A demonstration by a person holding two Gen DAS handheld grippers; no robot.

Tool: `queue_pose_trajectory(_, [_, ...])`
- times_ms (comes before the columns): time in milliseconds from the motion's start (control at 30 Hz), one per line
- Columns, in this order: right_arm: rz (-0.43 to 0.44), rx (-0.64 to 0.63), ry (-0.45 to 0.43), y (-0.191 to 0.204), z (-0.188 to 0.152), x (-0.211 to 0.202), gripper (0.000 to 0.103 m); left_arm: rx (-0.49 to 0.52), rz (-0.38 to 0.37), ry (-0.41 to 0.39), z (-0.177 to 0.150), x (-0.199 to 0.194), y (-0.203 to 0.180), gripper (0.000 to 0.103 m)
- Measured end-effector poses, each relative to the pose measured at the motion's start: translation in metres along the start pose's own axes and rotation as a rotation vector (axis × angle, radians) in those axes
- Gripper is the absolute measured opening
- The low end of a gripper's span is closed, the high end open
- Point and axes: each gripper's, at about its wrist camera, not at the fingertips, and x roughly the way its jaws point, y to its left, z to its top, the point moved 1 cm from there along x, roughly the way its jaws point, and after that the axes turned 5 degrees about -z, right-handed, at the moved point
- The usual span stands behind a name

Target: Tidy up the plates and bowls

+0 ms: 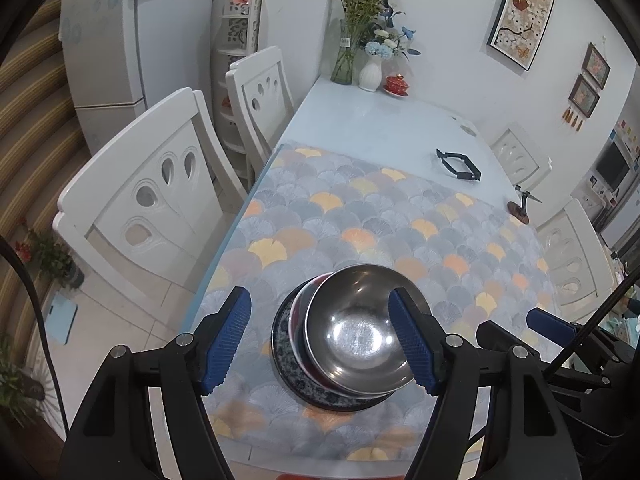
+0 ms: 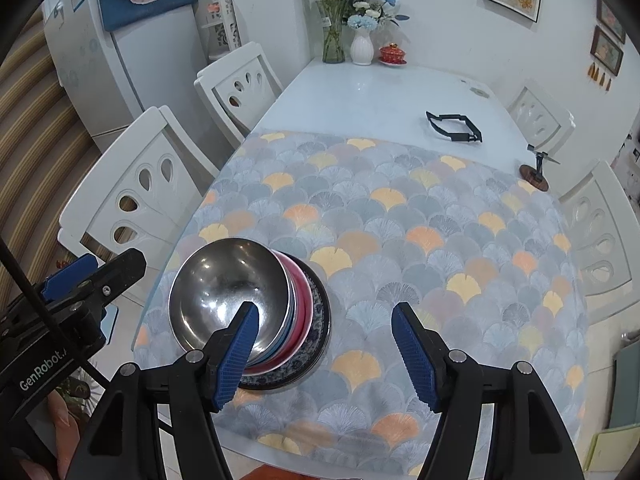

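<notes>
Stack built, both claws apart and holding nothing.
Steel bowl (image 1: 356, 332) sits on top of red/blue bowls on the patterned plate (image 1: 288, 372), near counter (image 1: 372, 128) edge at 6 o'clock. Left claw (image 1: 320, 340) straddles the stack, pads clear; right claw (image 2: 324, 354) hangs at its 3 o'clock. Judgement: stacking done; next, back off or nudge the tilted bowl level. Lower bowls mostly hidden, count unclear.
</notes>
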Motion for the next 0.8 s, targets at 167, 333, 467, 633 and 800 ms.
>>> queue_pose_trajectory(167, [-0.004,-0.002,0.006,0.002,-0.002,0.003,0.067,0.0,0.003,0.008,-0.002,0.001,0.002,0.07])
queue_pose_trajectory(333, [-0.004,-0.001,0.013,0.002,-0.001,0.004,0.067,0.004,0.006,0.008,-0.001,0.002,0.002,0.07])
queue_pose_trajectory(467, [-0.008,-0.004,0.019,0.002,-0.001,0.005,0.067,0.019,0.029,0.003,-0.001,0.004,-0.001,0.07])
queue_pose_trajectory(633, [-0.015,-0.005,0.024,0.005,-0.001,0.008,0.067,0.043,0.068,0.001,0.003,0.007,-0.002,0.07])
queue_pose_trajectory(800, [-0.017,0.0,0.03,0.006,0.0,0.011,0.068,0.067,0.1,0.025,0.006,0.012,0.0,0.07])
